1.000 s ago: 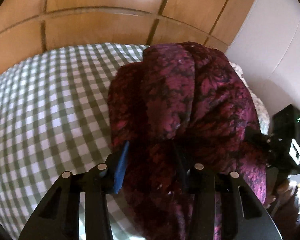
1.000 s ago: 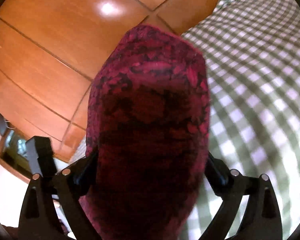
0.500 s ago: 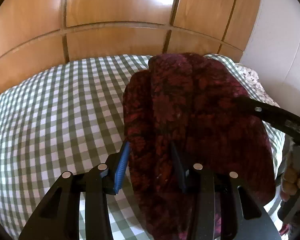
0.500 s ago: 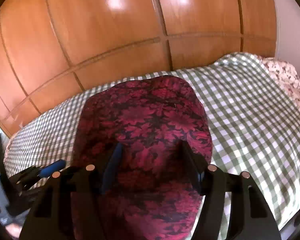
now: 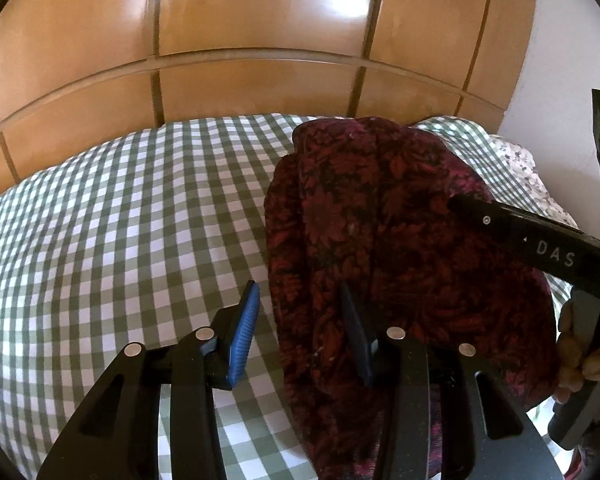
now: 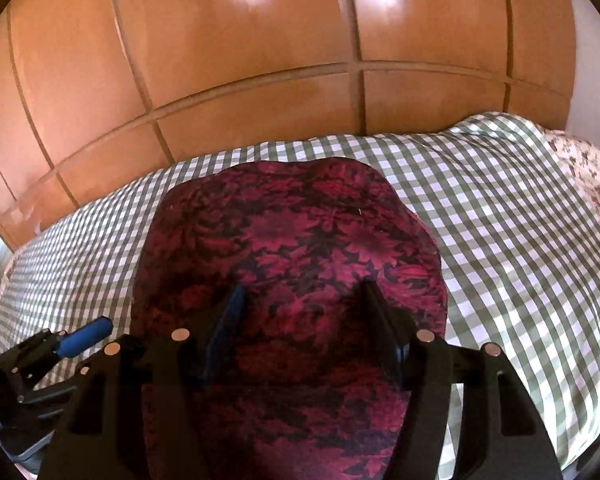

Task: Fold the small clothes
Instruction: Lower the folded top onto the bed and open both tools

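A big bed [image 6: 500, 208] fills the room. It has a green and white checked cover [image 5: 120, 220]. At its far corner lies a cloth with little flowers [image 6: 584, 176]. Behind the bed stand shiny brown wooden panels [image 6: 260, 60] with bright spots of light on them. Beside them is a white wall [image 5: 560, 60].

Garment [image 6: 292, 248]: soft woven cloth, matt, floral. Bed cover [image 5: 120, 220]: checked cotton, matt. Wardrobe panels [image 6: 240, 48]: wood, glossy. Left hand-held gripper [image 5: 300, 336]: matt blk plastic, ribbed pads.

Crimson floral garment [image 6: 300, 248], apparently folded
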Available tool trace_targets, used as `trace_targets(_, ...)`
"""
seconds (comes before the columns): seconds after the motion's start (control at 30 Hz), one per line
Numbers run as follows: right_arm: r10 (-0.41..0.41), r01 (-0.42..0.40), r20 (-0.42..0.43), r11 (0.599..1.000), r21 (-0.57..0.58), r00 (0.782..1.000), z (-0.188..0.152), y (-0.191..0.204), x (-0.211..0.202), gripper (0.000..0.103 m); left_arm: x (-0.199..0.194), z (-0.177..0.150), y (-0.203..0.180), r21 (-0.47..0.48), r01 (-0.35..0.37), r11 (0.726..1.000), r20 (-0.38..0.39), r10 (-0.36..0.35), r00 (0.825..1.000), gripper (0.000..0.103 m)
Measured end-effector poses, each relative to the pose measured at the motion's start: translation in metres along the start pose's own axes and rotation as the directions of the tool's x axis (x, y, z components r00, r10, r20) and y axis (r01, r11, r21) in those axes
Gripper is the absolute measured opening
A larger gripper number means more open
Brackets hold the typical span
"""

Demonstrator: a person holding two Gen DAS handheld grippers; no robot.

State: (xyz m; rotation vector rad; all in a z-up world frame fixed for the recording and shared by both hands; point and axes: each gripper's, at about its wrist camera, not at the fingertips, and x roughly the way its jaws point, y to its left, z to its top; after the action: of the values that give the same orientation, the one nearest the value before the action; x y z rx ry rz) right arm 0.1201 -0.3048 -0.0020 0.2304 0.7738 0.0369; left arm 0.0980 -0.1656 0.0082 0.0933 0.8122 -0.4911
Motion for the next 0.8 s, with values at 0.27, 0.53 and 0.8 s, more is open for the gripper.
trace_targets(0.27,0.002,-0.002,0.032,1.000,-0.016,0.999,-0.003,0.003,0.010,0.063,0.009,-0.005,0.001,-0.018,-0.024,1.000,-0.007,0.024,1.000,0.042)
trace_targets(0.53,0.027,-0.027,0.050,1.000,0.002,0.998,-0.011,0.010,-0.036,0.075,0.013,-0.007,0.010,-0.078,-0.029,0.997,-0.041,0.026,0.999,0.049)
trace_targets(0.8,0.036,-0.037,0.016,0.999,0.023,0.999,-0.076,0.013,-0.072,0.071,0.032,-0.010,0.032,-0.178,-0.053,0.983,-0.145,0.027,0.989,0.047)
